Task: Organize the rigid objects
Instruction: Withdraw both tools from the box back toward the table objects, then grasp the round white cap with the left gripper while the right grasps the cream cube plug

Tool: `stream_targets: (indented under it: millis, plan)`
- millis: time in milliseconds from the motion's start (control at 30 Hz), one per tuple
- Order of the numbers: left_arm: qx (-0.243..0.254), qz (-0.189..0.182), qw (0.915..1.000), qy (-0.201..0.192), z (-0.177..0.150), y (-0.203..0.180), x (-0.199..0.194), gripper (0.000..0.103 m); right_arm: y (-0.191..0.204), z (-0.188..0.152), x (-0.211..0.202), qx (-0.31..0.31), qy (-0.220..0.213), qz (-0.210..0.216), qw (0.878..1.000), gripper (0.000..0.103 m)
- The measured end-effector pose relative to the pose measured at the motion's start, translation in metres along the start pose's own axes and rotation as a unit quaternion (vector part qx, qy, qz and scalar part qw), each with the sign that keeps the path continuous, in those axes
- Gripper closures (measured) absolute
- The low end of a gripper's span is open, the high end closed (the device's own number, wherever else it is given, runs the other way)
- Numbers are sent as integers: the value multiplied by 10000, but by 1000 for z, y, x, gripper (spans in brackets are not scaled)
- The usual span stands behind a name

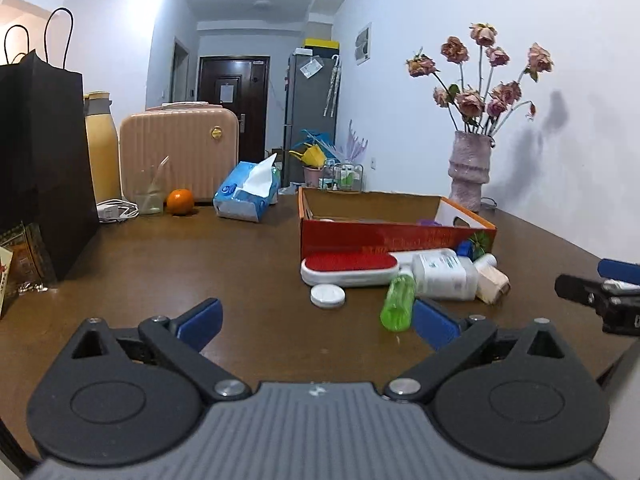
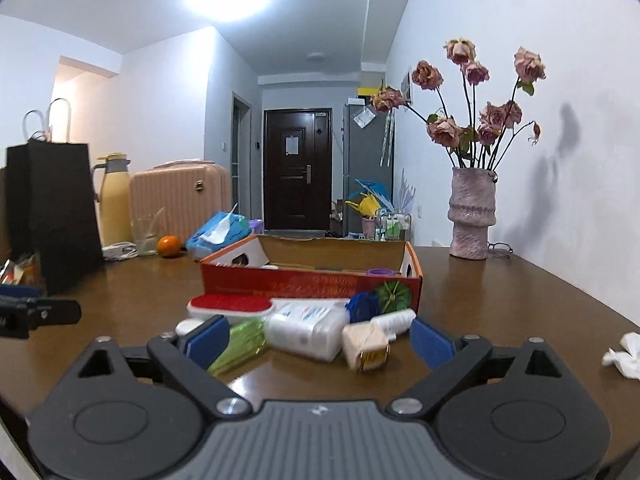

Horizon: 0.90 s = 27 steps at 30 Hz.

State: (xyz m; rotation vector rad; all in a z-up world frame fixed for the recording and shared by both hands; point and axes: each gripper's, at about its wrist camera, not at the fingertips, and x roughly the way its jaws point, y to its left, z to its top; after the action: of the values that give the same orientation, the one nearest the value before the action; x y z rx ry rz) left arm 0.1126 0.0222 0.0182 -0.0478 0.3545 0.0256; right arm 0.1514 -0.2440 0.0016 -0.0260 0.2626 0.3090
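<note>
well, both the left hand-held gripper [image 1: 316,320] and the right hand-held gripper [image 2: 318,338] stand wide with nothing gripped. on the table [image 1: 180,256], a red-topped brush [image 1: 350,269], white bottle [image 1: 444,274] and green bottle [image 1: 397,301] lie clustered just before the red box [image 1: 384,236].

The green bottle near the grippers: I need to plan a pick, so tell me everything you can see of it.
The green bottle is small, translucent bright green, plastic by the look, and lies on its side on the brown table. One end points toward the camera, the other toward the white bottle and the red-topped lint brush, which it seems to touch. In the right wrist view it lies partly behind a jaw pad. Nothing grips it.
</note>
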Motion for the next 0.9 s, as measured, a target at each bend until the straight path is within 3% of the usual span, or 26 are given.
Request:
stream_targets:
  millis: [233,467,700,900]
  plan:
    - [101,-202,9997,-107,0,-14,-9,0,5,-18,-33,-50,14,-109,9999,6]
    - [217,-313,9993,-26,-6,-24,-4,0,-6,-18,-29,118,64,-247,9996,6]
    - [386,-186,9989,182,-4,-20,37,15,-17,-19,-4,220,279,-326,9988,7]
    - [194,-266,9982,494,2,-10,86,23,-29,-15,33,197,447,-238,9985,12]
